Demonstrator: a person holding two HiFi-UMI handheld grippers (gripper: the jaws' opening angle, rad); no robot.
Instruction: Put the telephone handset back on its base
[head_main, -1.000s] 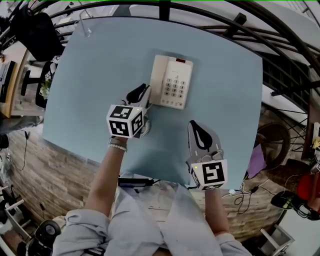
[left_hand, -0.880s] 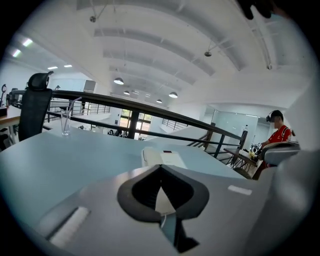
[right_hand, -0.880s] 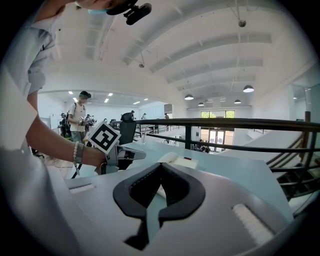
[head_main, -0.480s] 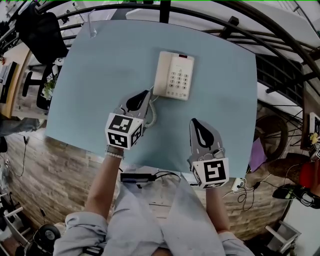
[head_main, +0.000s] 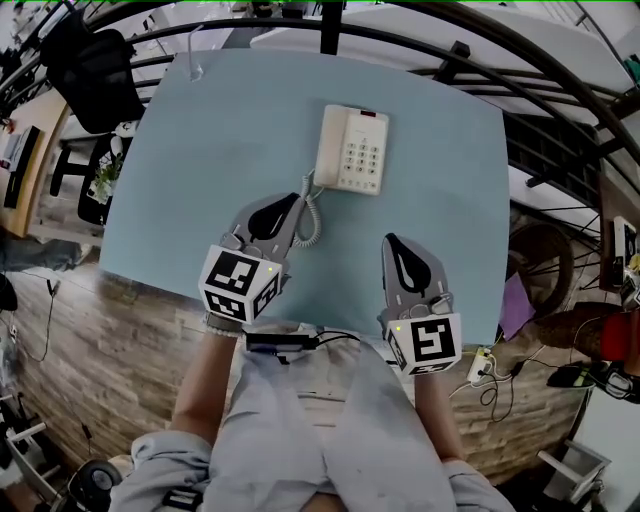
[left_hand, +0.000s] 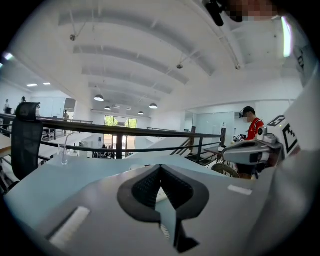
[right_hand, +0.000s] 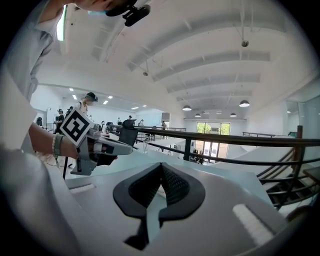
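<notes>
Handset (head_main: 333, 148) lying lengthwise along left side of base (head_main: 364, 155), seemingly seated. Left tool (head_main: 292, 201) sitting nearer, below-left of base, clamped together, empty. Right tool (head_main: 390, 241) sitting below base, likewise closed, empty.

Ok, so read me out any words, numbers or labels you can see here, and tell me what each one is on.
No text here is legible.
Keypad on the telephone: key markings too small to read.
Red strip at the telephone's top edge: too small to tell if it bears print.
Left marker cube and right marker cube: black-and-white square patterns only, no letters or numbers.
</notes>
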